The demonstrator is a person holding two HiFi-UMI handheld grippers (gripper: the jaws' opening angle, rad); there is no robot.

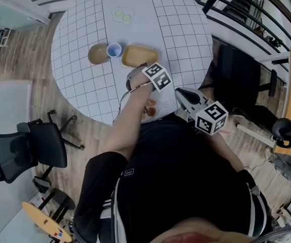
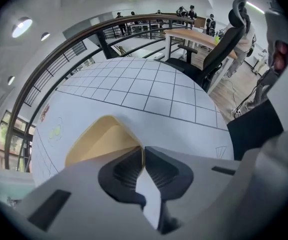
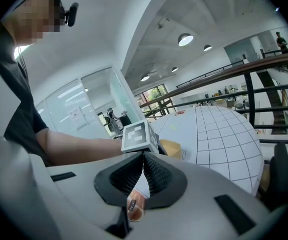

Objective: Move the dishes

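Quick status: round counter [image 1: 178,29] w/ grid cloth, three dishes in a row toward its near side. Tan bowl [image 1: 98,53], blue cup [image 1: 114,49] right beside it (touching or not, can't tell), yellow dish [image 1: 139,55] just right of the cup.

Left claw [image 1: 135,74] points steeply down at the near edge of the yellow dish. Left gripper view: claw nearly pressed together, thin strip of the dish's rim pinched between the pads [image 2: 126,169]. Can't tell if the dish sits on the cloth or is lifted.

Right claw [image 1: 179,92] hangs by the counter's near edge, close to the person's body. Tips pressed together, nothing in it (a white thing w/ brownish print [image 1: 149,109] shows below it at the counter edge, partly under the left forearm; can't ID it).

Progress, my read: early.
- Yellow dish gripped, but in line w/ the other two, so prob. not relocated yet.
- Bowl + cup untouched, clear of both claws.
- No obvious drop spot in view, destination unknown.

Left to do: carry the yellow dish off, then bowl + cup. Right claw is free to take one.
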